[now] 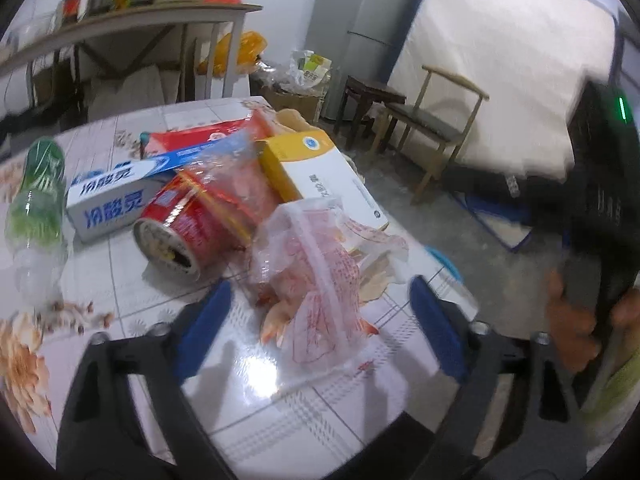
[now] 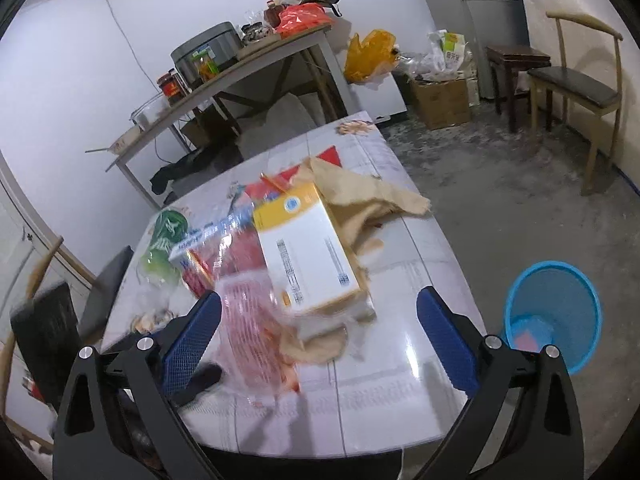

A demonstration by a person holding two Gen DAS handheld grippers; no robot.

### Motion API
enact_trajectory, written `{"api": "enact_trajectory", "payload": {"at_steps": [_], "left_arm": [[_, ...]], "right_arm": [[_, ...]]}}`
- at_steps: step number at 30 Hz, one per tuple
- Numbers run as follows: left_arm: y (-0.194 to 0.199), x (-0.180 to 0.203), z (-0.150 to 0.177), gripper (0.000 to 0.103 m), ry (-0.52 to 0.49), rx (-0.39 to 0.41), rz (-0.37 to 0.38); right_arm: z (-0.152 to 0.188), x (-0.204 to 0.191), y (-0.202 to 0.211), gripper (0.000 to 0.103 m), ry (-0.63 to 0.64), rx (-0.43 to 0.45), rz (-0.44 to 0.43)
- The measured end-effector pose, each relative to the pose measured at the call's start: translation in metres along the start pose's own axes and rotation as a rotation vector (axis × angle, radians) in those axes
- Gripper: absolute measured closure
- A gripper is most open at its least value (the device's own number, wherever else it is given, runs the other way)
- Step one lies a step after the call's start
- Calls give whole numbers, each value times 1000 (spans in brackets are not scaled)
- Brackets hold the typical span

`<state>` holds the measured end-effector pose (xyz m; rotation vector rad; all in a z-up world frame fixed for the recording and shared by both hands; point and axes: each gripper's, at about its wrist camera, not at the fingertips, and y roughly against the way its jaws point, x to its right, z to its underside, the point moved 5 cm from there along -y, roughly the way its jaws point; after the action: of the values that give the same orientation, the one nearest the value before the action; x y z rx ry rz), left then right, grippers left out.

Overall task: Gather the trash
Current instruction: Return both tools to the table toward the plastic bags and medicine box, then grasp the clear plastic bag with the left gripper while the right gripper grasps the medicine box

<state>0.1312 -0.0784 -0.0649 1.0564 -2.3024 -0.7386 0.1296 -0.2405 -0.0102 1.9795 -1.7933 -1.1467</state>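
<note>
1. Green plastic bottle (image 1: 36, 204) lies on its side at far left of the desk (image 1: 132, 292), well apart from the left hand-held gripper (image 1: 320, 328).
2. Blue-white toothpaste box (image 1: 120, 194) next, lying flat, just beside the bottle; red packet behind it.
3. Red can (image 1: 188, 232) on its side, open end facing the cam, clear film draped over it; touching the toothpaste box.
4. Crumpled clear bag w/ red print (image 1: 316, 280) sits between the left gripper's blue pads; jaws spread wide, pads not pressing on it.
5. Yellow-white carton (image 1: 320, 172) behind the bag, lying flat, resting partly on tan crumpled paper (image 2: 360, 196).
6. Right hand-held gripper (image 2: 320, 344): jaws spread, nothing pinched; carton's near end and the printed bag lie just ahead between the fingers, not touching as far as visible.
7. Blue mesh wastebasket (image 2: 560, 304) on the floor, right of the desk edge, near the right gripper's right finger; pink scrap inside.
</note>
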Motion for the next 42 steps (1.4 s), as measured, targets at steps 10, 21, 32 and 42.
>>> {"api": "enact_trajectory", "payload": {"at_steps": [10, 21, 32, 42], "left_arm": [[-14, -1, 8, 54, -2, -49, -61], [-7, -2, 12, 86, 14, -40, -22], [25, -9, 26, 99, 33, -20, 67], [48, -53, 48, 62, 184, -79, 99]], "right_arm": [[-24, -17, -74, 8, 104, -160, 50], [-21, -15, -101, 16, 112, -251, 53], [-28, -13, -91, 16, 85, -253, 39], [-21, -18, -96, 17, 104, -264, 56]]}}
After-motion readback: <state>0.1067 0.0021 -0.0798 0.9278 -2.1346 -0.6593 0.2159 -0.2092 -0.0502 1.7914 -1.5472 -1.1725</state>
